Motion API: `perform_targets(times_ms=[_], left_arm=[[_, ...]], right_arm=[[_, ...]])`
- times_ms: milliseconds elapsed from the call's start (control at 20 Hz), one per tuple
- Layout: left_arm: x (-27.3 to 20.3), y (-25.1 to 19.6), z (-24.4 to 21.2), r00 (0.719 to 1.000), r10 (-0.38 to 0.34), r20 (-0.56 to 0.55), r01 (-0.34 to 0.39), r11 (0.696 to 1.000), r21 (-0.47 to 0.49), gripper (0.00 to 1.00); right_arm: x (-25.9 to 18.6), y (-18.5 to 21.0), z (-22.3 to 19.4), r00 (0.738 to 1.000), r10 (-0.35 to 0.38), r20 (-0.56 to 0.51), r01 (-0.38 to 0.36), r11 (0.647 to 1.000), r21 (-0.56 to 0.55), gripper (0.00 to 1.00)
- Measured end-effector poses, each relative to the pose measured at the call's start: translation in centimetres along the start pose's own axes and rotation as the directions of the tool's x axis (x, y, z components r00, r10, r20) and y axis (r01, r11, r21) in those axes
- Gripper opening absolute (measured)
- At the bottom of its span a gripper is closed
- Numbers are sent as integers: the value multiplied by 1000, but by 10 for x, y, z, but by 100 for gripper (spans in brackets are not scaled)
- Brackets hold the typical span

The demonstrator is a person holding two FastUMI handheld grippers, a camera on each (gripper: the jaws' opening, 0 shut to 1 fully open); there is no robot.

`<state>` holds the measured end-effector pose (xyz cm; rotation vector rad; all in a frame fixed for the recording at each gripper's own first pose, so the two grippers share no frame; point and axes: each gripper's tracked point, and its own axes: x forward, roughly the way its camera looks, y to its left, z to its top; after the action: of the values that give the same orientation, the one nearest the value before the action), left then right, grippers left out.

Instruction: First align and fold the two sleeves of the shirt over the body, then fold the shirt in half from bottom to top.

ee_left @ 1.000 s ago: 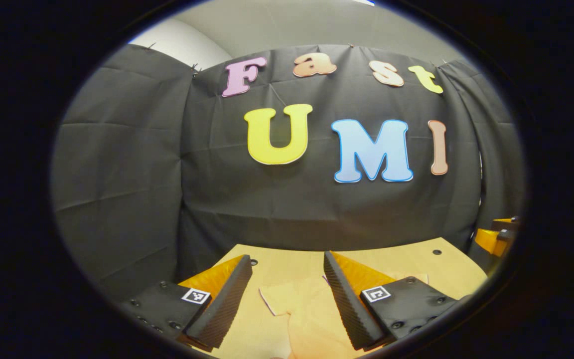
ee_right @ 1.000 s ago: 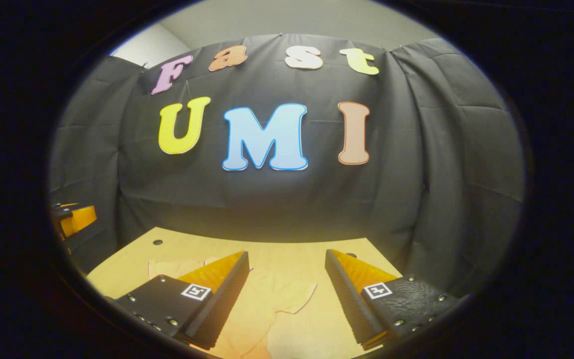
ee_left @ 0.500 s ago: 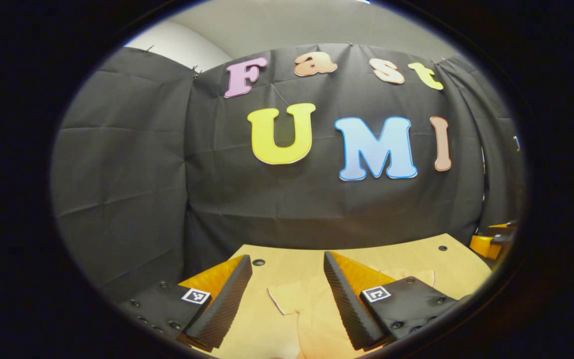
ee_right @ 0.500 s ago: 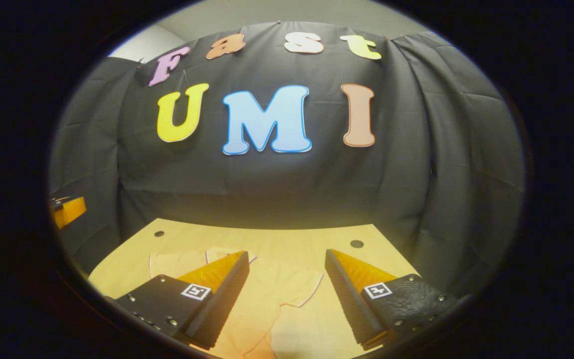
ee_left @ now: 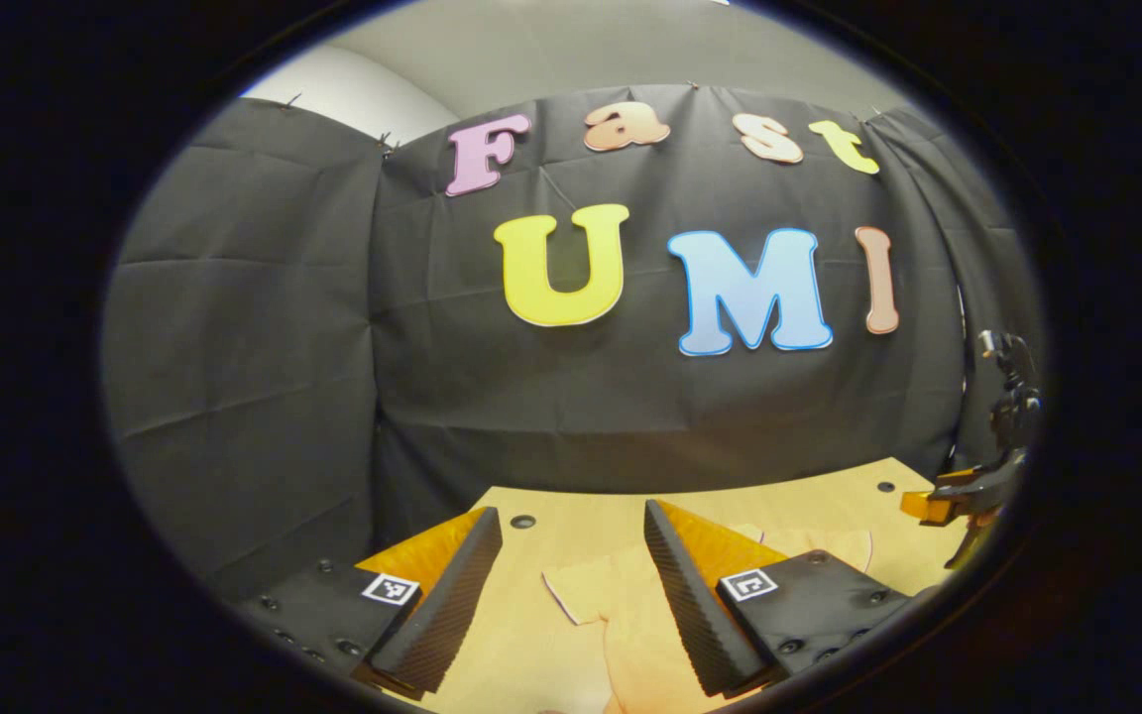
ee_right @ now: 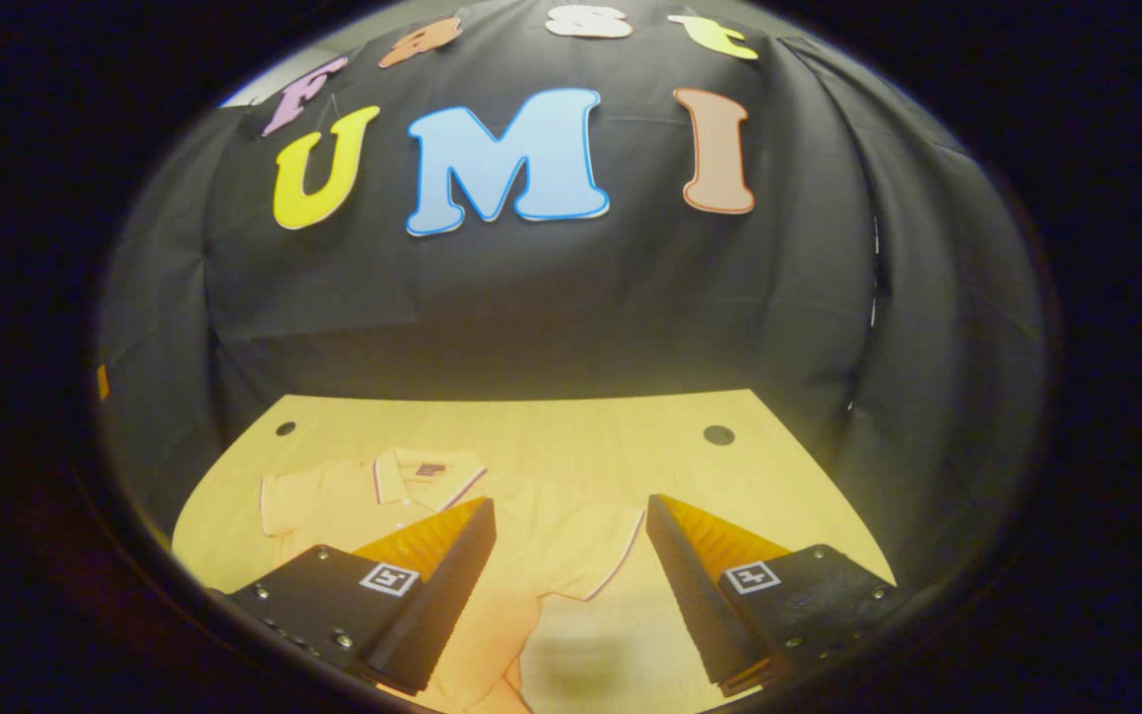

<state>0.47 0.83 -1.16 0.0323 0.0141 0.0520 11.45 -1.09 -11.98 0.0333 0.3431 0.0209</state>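
The shirt (ee_right: 531, 555) lies flat on the counter (ee_right: 571, 436), collar toward the booth wall, both short sleeves spread out to the sides and not yet folded.

In the right gripper view, the right gripper (ee_right: 571, 585) has tipped downward since a second ago: far more of the counter and shirt now shows, including the collar and both sleeves. The right gripper is spread wide with nothing between the fingers, over the shirt's right sleeve (ee_right: 591, 555).

In the left gripper view, the left gripper (ee_left: 571, 595) is also wide and empty, over the left sleeve (ee_left: 591, 595). Its view has changed little, the counter reaching slightly higher. At the right edge, the right gripper (ee_left: 958, 496) sits lower than before.
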Motion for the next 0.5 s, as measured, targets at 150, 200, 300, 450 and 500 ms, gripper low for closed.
perform_targets(times_ms=[150,200,300,450,500], left_arm=[[1,6,-7,1000,15,-13,-14,1000,2,94],[-4,11,-10,1000,18,-15,-18,1000,2,94],[-6,18,-15,999,32,-25,-32,999,8,94],[-2,27,-21,998,54,-43,-53,999,10,94],[-1,29,-23,997,59,-50,-59,998,9,94]], right_arm=[[28,-7,-25,995,-6,-99,7,1000,12,95],[40,-9,-35,991,-8,-133,10,1000,18,95],[63,-11,-53,982,-18,-187,23,999,25,95],[84,-16,-73,967,-35,-252,42,999,23,95],[90,-17,-80,962,-41,-270,48,999,20,95]])
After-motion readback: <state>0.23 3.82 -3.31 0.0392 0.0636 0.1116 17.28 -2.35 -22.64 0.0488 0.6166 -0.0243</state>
